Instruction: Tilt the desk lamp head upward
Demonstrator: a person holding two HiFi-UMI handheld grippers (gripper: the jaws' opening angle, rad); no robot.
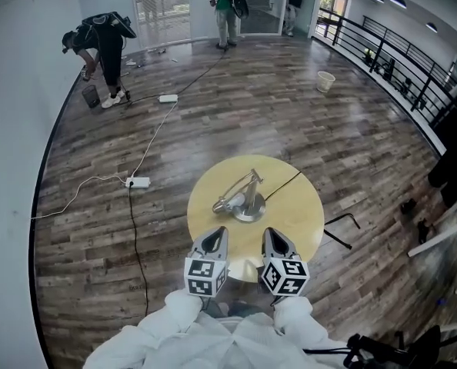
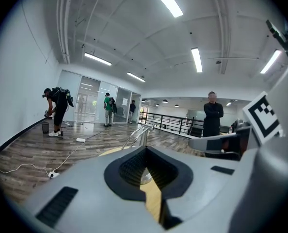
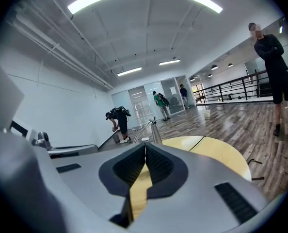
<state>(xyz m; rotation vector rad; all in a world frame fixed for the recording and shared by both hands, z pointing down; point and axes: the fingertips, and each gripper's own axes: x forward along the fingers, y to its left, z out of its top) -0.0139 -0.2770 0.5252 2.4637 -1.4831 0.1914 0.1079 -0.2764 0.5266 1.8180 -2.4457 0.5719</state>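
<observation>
A silver desk lamp (image 1: pixel 244 198) stands on the round yellow table (image 1: pixel 298 217). Its head (image 1: pixel 222 204) hangs low at the left, and its arm slopes up to the right. A black cord (image 1: pixel 284 184) runs from its base off the table's far edge. My left gripper (image 1: pixel 219 231) and right gripper (image 1: pixel 268 232) sit side by side over the table's near edge, both shut and holding nothing, short of the lamp. The lamp's arm (image 2: pixel 136 136) rises just past the shut left gripper (image 2: pixel 145 148) in the left gripper view. The lamp (image 3: pixel 152 129) also shows beyond the shut right gripper (image 3: pixel 145 144).
White power strips (image 1: pixel 138 181) and cables lie on the wood floor to the left. A person (image 1: pixel 105 48) bends by the far wall, and two others stand at the glass doors. Another person (image 3: pixel 275 72) stands to the right. A pale bin (image 1: pixel 325 81) and a black railing (image 1: pixel 401 64) are far right.
</observation>
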